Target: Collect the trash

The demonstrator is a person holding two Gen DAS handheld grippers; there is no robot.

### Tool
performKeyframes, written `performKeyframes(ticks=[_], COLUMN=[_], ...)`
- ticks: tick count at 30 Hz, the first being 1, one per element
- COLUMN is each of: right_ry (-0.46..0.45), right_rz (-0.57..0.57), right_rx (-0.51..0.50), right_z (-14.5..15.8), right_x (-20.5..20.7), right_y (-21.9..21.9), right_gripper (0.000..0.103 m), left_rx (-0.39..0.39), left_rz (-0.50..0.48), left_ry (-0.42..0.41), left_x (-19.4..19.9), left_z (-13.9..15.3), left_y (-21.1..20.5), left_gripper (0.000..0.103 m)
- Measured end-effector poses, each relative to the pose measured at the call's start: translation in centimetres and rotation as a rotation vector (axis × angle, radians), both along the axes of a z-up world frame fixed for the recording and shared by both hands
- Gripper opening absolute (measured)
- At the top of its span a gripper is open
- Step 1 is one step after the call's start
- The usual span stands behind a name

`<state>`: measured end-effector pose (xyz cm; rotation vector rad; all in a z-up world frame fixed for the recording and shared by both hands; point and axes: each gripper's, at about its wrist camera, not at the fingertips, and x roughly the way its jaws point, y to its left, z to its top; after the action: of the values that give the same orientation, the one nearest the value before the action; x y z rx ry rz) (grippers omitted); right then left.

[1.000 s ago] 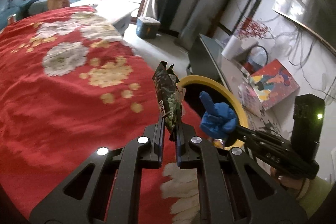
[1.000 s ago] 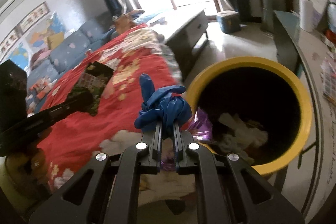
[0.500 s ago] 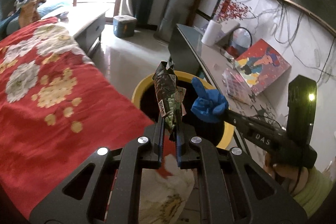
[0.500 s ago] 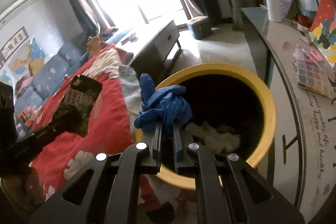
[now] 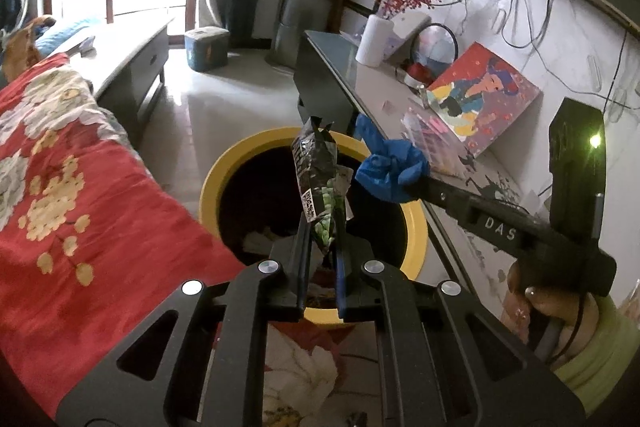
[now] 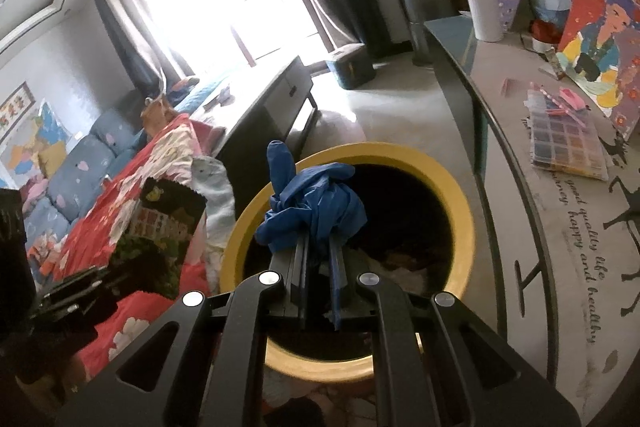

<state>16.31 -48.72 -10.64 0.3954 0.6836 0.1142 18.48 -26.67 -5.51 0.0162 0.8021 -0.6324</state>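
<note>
Over yellow-rimmed round bin (image 6: 464, 223): left gripper (image 5: 320, 259) clamps dark green snack wrapper (image 5: 320, 187), right gripper (image 6: 318, 267) pinches crumpled blue rubber glove (image 6: 316, 203). Glove may cling to jaws; wrapper may flutter onto red floral bedspread (image 5: 80, 207).

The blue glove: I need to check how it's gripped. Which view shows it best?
Right wrist view: the blue glove sits bunched, centred above the right gripper, jaws shut on it. The left wrist view shows the glove only sideways, at the fingertips.
</note>
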Motion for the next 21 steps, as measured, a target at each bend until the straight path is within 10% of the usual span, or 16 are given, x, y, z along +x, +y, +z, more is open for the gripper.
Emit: performKeyframes(ticks=[6, 9, 16, 21], right_ry=[0.002, 0.005, -0.003, -0.016], right_rz=[-0.024, -0.048, -0.088, -0.121], right_rx=[0.015, 0.039, 0.040, -0.022], right_z=[0.1, 0.1, 0.5, 1.0], right_x=[0.2, 0.2, -0.4, -1.2], right_y=[-0.8, -1.3, -2.1, -2.0], right_gripper=[0.015, 0.046, 0.063, 0.078], left_rx=[0.012, 0.008, -0.008, -0.013], left_rz=[-0.033, -0.050, -0.039, -0.020], left_ry=[0.003, -0.004, -0.010, -0.027], left_x=[0.1, 0.1, 0.0, -0.2], left_z=[-0.4, -0.3, 0.0, 0.7], left_y=[-1.0, -1.2, -0.9, -0.4], left_gripper=[0.007, 0.030, 0.086, 0.092])
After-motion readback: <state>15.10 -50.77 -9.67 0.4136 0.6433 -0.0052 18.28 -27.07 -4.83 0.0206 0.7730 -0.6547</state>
